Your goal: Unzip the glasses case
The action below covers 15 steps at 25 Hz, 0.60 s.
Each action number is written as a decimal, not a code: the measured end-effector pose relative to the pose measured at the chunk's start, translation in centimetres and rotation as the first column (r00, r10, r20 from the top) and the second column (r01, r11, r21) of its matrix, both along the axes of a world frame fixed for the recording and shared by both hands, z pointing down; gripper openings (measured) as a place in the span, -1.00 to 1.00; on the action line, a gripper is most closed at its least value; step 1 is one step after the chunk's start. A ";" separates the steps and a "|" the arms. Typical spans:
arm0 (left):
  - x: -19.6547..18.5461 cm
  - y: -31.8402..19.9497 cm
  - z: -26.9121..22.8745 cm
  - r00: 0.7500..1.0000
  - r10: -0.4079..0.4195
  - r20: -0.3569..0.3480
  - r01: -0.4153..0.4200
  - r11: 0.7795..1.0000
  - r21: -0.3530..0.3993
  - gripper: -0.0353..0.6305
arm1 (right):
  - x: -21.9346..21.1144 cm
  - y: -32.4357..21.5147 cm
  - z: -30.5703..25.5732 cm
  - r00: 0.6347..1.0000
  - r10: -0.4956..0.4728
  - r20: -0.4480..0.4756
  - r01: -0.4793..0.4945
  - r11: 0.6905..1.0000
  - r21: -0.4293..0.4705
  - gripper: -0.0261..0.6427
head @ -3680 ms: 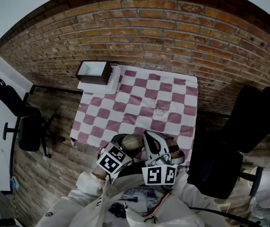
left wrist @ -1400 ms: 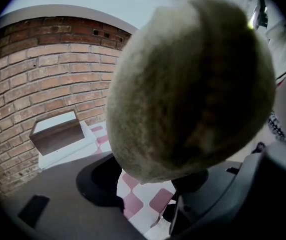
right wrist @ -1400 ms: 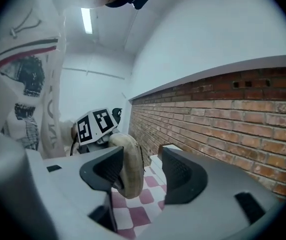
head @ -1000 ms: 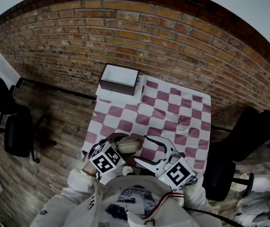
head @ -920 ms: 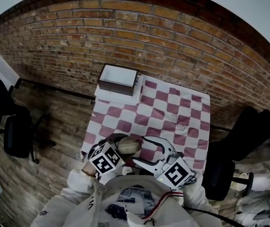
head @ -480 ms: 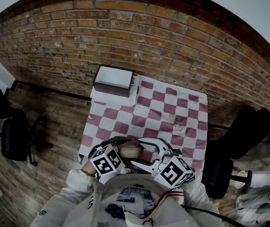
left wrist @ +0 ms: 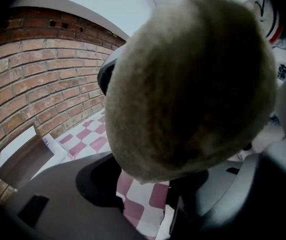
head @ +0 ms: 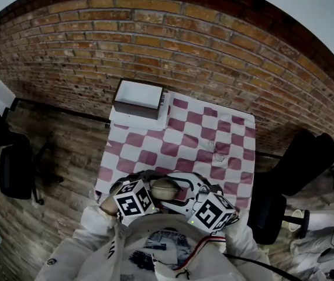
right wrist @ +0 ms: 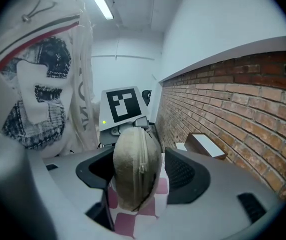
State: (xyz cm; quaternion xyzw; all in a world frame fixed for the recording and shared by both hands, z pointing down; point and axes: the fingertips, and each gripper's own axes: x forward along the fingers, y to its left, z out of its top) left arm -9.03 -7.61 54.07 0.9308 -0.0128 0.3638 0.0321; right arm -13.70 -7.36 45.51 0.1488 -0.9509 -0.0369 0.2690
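Observation:
The beige oval glasses case [head: 165,188] is held just above the near edge of the checkered cloth [head: 184,133]. My left gripper [head: 153,186] is shut on it from the left. In the left gripper view the case [left wrist: 193,84] fills most of the picture above the jaws. My right gripper [head: 182,189] is open, with one jaw on each side of the case. In the right gripper view the case [right wrist: 132,184] is seen end-on between the wide jaws, with its zip [right wrist: 142,159] running down the middle and a gap showing at its right side.
A pair of glasses [head: 218,154] lies on the cloth to the right. A brown box with a white inside [head: 136,96] stands at the table's far left corner by the brick wall. Black chairs stand at the left [head: 6,157] and right [head: 298,165].
My right gripper has come in from the right and its open jaws now stand around the case. The left gripper has rolled a little, still holding the case.

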 end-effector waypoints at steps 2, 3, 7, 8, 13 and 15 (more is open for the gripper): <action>0.0 0.0 0.0 1.000 0.004 0.000 -0.004 1.000 0.000 -0.07 | -0.1 0.0 0.1 1.000 -0.003 -0.003 0.003 1.000 0.001 -0.03; 0.0 0.0 0.0 1.000 0.006 0.000 -0.006 1.000 0.000 -0.07 | -0.1 0.0 0.1 1.000 -0.002 -0.001 0.002 1.000 0.001 -0.03; 0.0 0.2 0.0 1.000 0.016 0.004 -0.016 1.000 0.006 -0.07 | -0.4 0.1 0.2 1.000 0.002 0.005 -0.002 1.000 -0.003 -0.04; 0.0 0.2 0.0 1.000 0.020 0.004 -0.020 1.000 0.009 -0.06 | -0.5 0.1 0.2 1.000 0.001 0.006 -0.001 1.000 -0.005 -0.04; 0.0 0.4 0.0 0.999 0.035 -0.003 -0.035 0.999 0.015 -0.06 | -0.7 0.4 0.4 1.000 -0.007 0.005 0.007 1.000 -0.009 -0.06; -0.2 0.5 0.1 0.999 0.039 0.002 -0.039 0.999 0.014 -0.06 | -0.9 0.5 0.4 1.000 -0.011 0.009 0.011 1.000 -0.004 -0.07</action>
